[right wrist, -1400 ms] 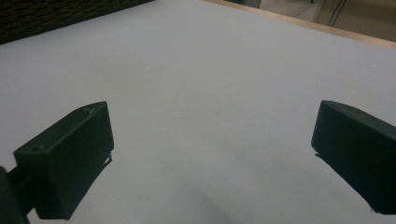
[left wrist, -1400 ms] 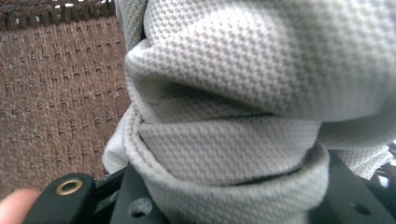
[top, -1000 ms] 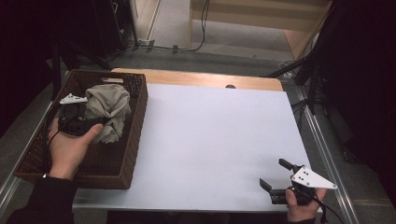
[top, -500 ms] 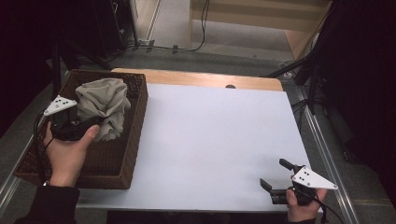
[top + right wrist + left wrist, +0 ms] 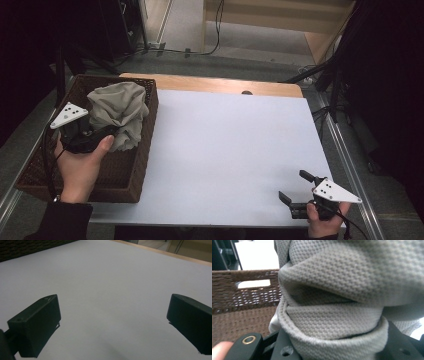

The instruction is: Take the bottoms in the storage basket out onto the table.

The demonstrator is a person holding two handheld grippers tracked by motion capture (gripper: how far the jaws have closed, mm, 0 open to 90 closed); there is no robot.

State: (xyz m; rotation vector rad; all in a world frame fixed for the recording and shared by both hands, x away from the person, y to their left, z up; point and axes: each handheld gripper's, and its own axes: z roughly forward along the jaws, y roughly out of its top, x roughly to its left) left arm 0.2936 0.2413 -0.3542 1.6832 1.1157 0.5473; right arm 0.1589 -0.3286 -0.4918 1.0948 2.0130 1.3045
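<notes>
My left tool is clamped on the crumpled grey knitted cloth, and over the last second the bundle has come up off the floor of the dark brown woven wicker basket and drifted toward the basket's far end, the grey plate on top of the tool swinging out to the left as my hand turns. In the left gripper view the folds of the cloth bulge thickly between my two black jaws, which stand partway together and squeeze the wad, with the basket's woven wall and its handle slot behind on the left. The cloth now hangs over the far half of the basket, its upper folds level with or above the rim and its lower folds trailing down inside against the right wall. I judge the lift as begun but not finished: the bundle has yet to clear the rim before it can travel over to the white table. My right tool has stayed where it was, near the table's front right corner, jaws wide apart with nothing between them and bare white surface ahead, ready to help spread or catch the cloth.
</notes>
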